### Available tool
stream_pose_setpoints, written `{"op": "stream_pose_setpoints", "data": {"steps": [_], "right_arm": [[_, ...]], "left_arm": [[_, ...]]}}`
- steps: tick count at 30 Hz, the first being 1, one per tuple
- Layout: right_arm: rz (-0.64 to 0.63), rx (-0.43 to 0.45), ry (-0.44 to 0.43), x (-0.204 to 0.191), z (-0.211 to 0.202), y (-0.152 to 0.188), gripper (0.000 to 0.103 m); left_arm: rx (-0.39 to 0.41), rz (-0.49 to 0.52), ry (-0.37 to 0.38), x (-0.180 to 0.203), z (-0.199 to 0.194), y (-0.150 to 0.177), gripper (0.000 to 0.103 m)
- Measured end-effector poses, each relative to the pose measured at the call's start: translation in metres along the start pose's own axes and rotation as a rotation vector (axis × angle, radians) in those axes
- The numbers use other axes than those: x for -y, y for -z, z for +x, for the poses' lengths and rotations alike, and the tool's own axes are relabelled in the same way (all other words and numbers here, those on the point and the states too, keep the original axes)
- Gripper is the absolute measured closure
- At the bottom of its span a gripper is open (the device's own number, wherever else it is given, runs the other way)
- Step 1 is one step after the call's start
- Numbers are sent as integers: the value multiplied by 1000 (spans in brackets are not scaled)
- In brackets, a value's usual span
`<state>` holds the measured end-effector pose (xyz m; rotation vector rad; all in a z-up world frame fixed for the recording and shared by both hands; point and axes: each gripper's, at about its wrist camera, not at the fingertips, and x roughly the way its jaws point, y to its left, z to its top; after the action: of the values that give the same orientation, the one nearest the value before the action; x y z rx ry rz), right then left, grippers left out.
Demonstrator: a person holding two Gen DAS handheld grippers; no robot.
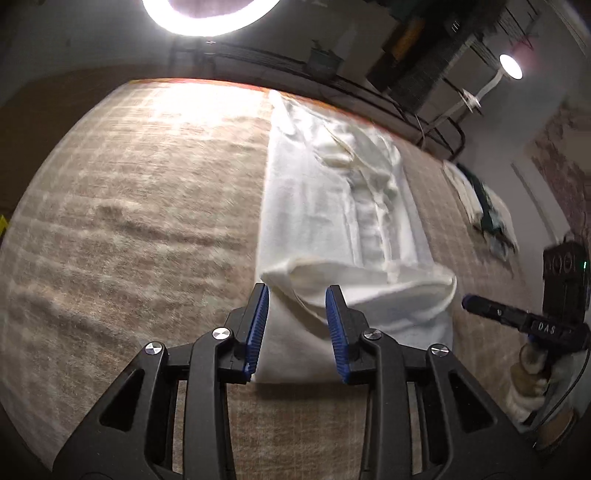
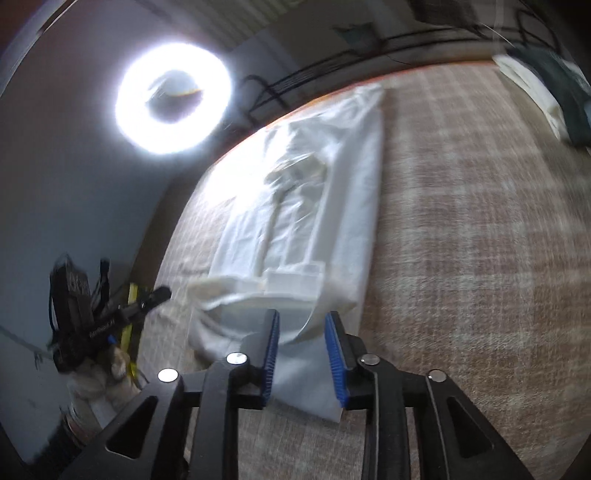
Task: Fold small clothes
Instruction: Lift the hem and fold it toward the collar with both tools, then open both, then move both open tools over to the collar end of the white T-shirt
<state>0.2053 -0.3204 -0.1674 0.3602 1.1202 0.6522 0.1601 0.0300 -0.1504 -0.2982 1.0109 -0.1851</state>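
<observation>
A white garment (image 1: 332, 206) (image 2: 314, 206) lies on the checked beige cloth (image 1: 129, 221) as a long narrow strip that runs away from me. Its near end is doubled over in a loose, puffy fold (image 1: 369, 280). My left gripper (image 1: 297, 291) hovers at the near left corner, open, the blue pads apart with cloth lying between them and not pinched. My right gripper (image 2: 303, 315) stands the same way over the near right corner, open. Each gripper shows in the other's view, held by a gloved hand (image 1: 532, 380) (image 2: 99, 373).
A pile of white and dark green clothes (image 1: 484, 210) (image 2: 546, 85) lies at the far right of the table. A bright ring light (image 1: 207, 18) (image 2: 173, 98) shines beyond the far edge. Bare checked cloth (image 2: 480, 240) spreads on both sides of the garment.
</observation>
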Motion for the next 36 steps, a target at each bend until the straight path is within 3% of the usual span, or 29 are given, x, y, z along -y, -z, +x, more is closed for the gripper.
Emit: {"op": "stream_pose_setpoints", "data": {"steps": [6,9,16,21,26,29,31,34,36], "right_arm": [[-162,-138,46,-21,29,19,88],[-220,-164,92,-26,40,22,88],[-196,-115,111,-26,55,4,88],[-141,-5,184,-18,47,-15,83],[-111,58,164,-14,31,-26,80],[-144,48,112,-21,28,-23,80],[-178,14,70,-29,34,-19,80],[-204,-18,98,-36,48,-15,80],[-191,-31,139,-31,53,-14,80]], "left_arm": [[-118,108,-17,21,26,24,72],[-138,111,-30,20,36,25,73],[-87,79,-38,21,48,-1,74],[-17,65,-110,14,48,-24,74],[13,58,-77,15,41,-28,74],[-3,118,-47,28,45,-21,74],[-16,167,-84,35,55,-16,74],[-34,157,-124,26,66,-15,74],[-17,157,-159,16,69,-17,81]]}}
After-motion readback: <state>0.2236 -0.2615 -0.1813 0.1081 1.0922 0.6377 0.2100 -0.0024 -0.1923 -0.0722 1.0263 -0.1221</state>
